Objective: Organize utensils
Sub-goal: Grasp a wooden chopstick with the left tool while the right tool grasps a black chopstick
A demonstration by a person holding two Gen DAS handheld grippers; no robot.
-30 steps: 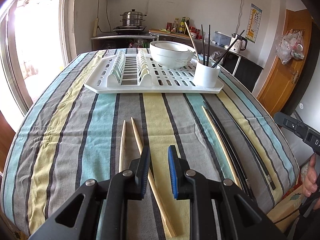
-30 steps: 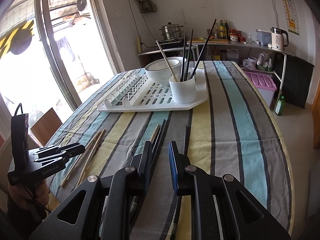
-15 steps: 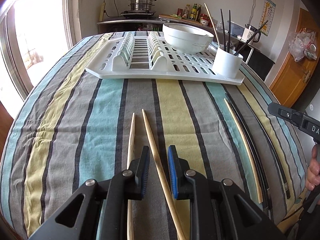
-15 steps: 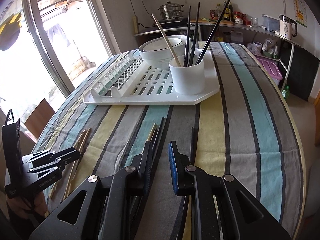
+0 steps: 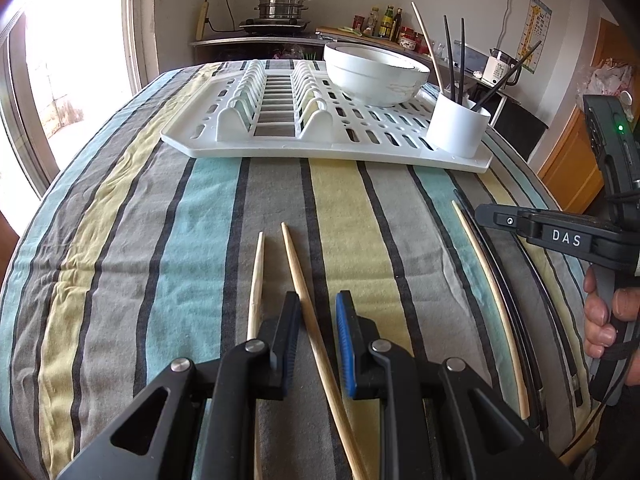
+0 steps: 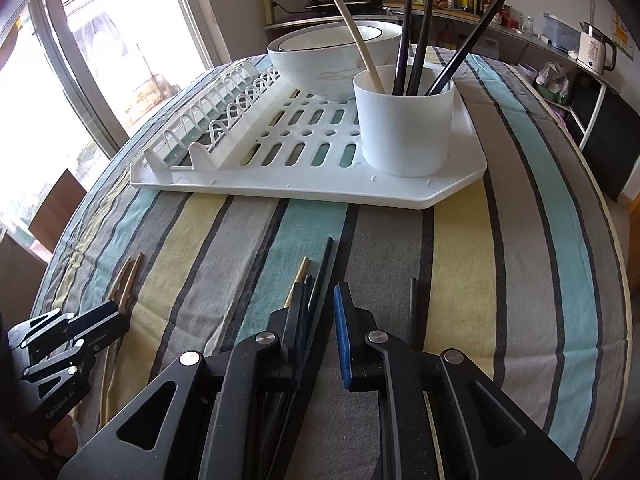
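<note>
Two wooden chopsticks lie on the striped cloth; one [image 5: 298, 280] runs between the jaws of my left gripper [image 5: 317, 300], which is open with a gap on both sides of it. The other [image 5: 256, 280] lies just left of that gripper. My right gripper [image 6: 320, 292] hangs low over a bundle of chopsticks, its jaws closing. A black chopstick [image 6: 322, 268] runs into the gap beside the left pad, not pressed. A wooden one [image 6: 298, 284] lies left of it and another black one [image 6: 412, 308] right of it. A white cup [image 6: 404, 120] holds several chopsticks upright.
The cup stands on a white drying rack [image 5: 280, 148] along with a white bowl [image 5: 376, 76]. The right gripper [image 5: 480, 212], in a person's hand, shows at the right of the left wrist view. A counter with a steamer pot [image 5: 282, 4] stands behind the table.
Both grippers have come down and forward toward the chopsticks on the cloth. The right one moved further, closer to the rack, and its jaws have narrowed a little.
</note>
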